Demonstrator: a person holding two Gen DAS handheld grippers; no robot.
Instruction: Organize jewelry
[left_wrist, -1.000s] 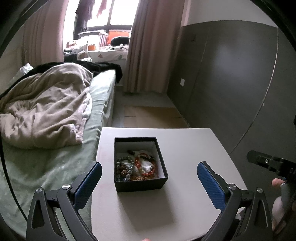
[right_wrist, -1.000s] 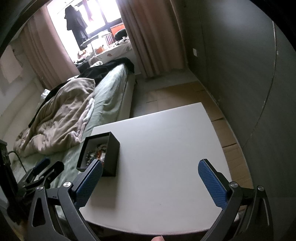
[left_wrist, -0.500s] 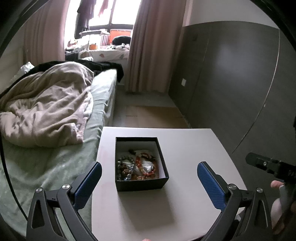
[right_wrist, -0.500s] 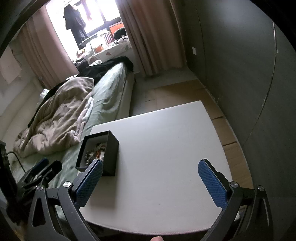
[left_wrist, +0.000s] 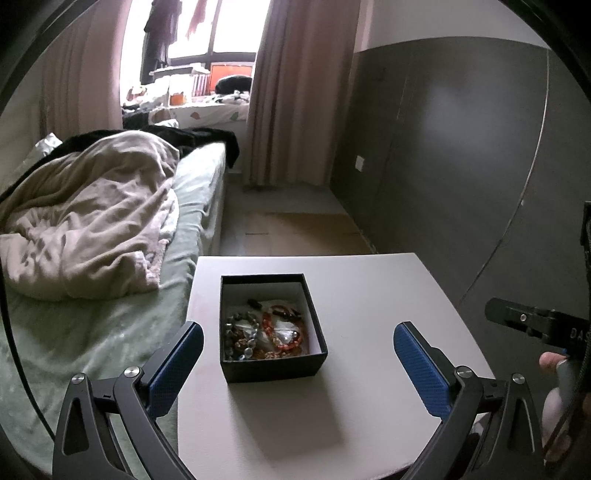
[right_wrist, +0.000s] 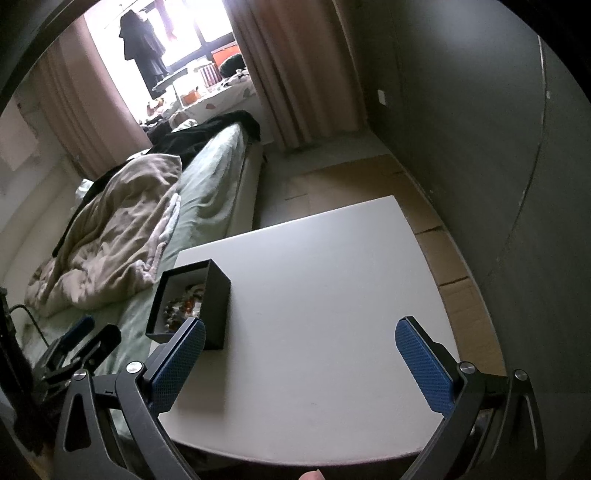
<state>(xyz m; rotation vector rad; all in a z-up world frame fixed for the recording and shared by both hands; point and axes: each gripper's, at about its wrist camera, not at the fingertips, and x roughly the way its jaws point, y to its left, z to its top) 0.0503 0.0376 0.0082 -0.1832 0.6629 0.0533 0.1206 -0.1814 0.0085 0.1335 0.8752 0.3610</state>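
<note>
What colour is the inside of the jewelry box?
White inside, black outside; the box lining shows best in the left wrist view.

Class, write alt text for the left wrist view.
An open black box of beaded bracelets sits on a white table, framed by the open left hand-held gripper. A bed with a rumpled blanket lies left.

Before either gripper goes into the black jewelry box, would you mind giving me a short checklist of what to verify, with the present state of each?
1. Black box lidless, upright on the white table: ok.
2. Left gripper open, empty: ok.
3. Right gripper open, empty: ok.
4. Beaded bracelets visible inside the box: ok.
5. Bracelets untangled: cannot tell; they lie piled together.
6. Bare table right of the box for laying pieces out: ok.
</note>
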